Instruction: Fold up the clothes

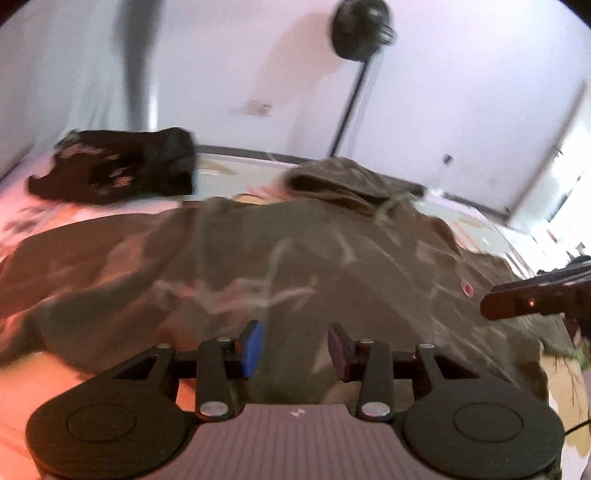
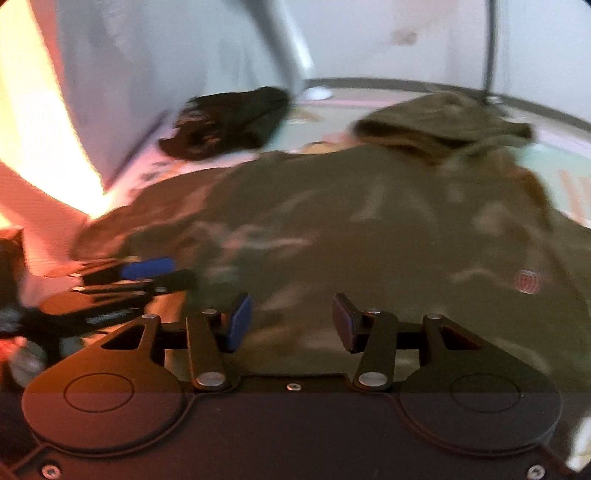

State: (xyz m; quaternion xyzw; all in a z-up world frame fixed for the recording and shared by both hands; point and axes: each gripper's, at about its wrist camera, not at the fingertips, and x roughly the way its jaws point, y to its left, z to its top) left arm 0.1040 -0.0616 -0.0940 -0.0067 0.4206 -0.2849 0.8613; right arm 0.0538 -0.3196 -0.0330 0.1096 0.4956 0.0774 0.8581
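Note:
An olive-green hooded sweatshirt (image 1: 295, 258) lies spread across the bed, its hood (image 1: 343, 181) bunched at the far end and a small red badge (image 1: 467, 288) on its right side. My left gripper (image 1: 295, 349) hovers over its near edge, open, nothing between the blue and dark pads. In the right wrist view the same sweatshirt (image 2: 369, 221) fills the middle, and my right gripper (image 2: 291, 321) is open above it, holding nothing. The left gripper (image 2: 147, 273) shows at the left of that view; the right gripper's body shows at the right edge of the left wrist view.
A black garment (image 1: 114, 171) lies crumpled at the far left of the bed (image 1: 22, 206). A standing fan (image 1: 364, 27) stands against the white wall behind. A light door or panel (image 1: 554, 155) is at the right. Both views are blurred.

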